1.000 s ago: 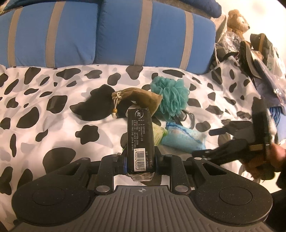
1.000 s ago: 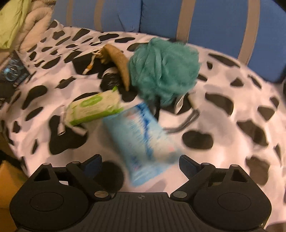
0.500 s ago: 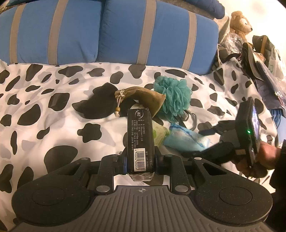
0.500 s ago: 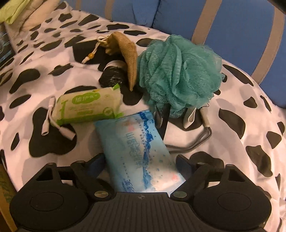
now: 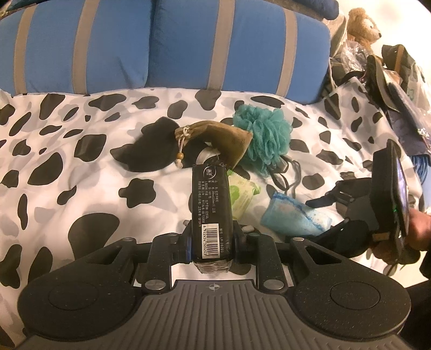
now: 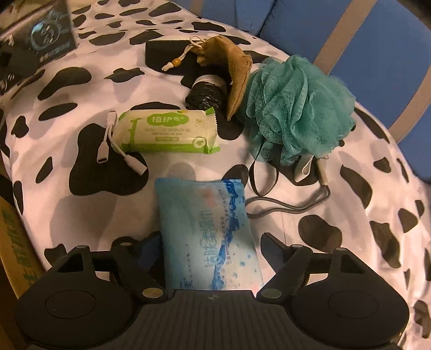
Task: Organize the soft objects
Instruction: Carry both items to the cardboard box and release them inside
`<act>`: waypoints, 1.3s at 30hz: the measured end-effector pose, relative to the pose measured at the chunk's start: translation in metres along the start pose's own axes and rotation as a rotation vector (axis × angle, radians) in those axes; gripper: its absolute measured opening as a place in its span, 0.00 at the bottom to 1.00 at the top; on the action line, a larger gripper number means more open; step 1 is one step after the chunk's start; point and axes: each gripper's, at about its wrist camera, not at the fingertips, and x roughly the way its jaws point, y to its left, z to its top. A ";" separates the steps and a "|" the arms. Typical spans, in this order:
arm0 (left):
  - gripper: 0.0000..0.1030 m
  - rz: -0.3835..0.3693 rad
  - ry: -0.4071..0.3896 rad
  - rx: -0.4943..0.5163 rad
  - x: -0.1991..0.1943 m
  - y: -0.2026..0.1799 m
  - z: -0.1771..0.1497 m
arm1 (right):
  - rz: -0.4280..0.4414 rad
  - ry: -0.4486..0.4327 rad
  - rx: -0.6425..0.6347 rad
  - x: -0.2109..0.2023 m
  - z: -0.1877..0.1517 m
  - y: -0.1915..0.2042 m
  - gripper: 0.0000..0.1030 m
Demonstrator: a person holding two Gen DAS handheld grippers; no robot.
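Note:
My left gripper (image 5: 211,237) is shut on a black tissue pack (image 5: 211,204) and holds it above the cow-print bedspread (image 5: 80,167). My right gripper (image 6: 211,250) is open, its fingers on either side of a blue tissue pack (image 6: 207,231) lying on the bedspread; it also shows in the left wrist view (image 5: 293,218). Beyond lie a green-and-white tissue pack (image 6: 167,132), a brown drawstring pouch (image 6: 226,59), a black roll (image 6: 206,91) and a teal bath pouf (image 6: 299,107).
Blue striped cushions (image 5: 161,45) stand behind. A teddy bear (image 5: 361,24) and cluttered bags (image 5: 390,70) sit at the right. A white adapter cable (image 6: 107,145) lies by the green pack. A black box (image 6: 40,37) and a cardboard box (image 6: 13,242) are at the left.
My right gripper has moved in around the blue tissue pack, which now lies between its open fingers. My left gripper keeps hold of the black pack, almost still.

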 end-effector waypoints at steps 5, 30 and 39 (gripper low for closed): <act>0.25 -0.003 0.003 -0.002 0.000 0.001 -0.001 | -0.016 -0.001 -0.001 -0.007 -0.002 0.006 0.66; 0.24 -0.028 0.007 0.036 -0.030 -0.024 -0.043 | -0.064 -0.092 0.294 -0.110 -0.040 0.050 0.65; 0.24 -0.031 0.061 0.066 -0.043 -0.036 -0.076 | -0.008 -0.054 0.336 -0.129 -0.063 0.079 0.65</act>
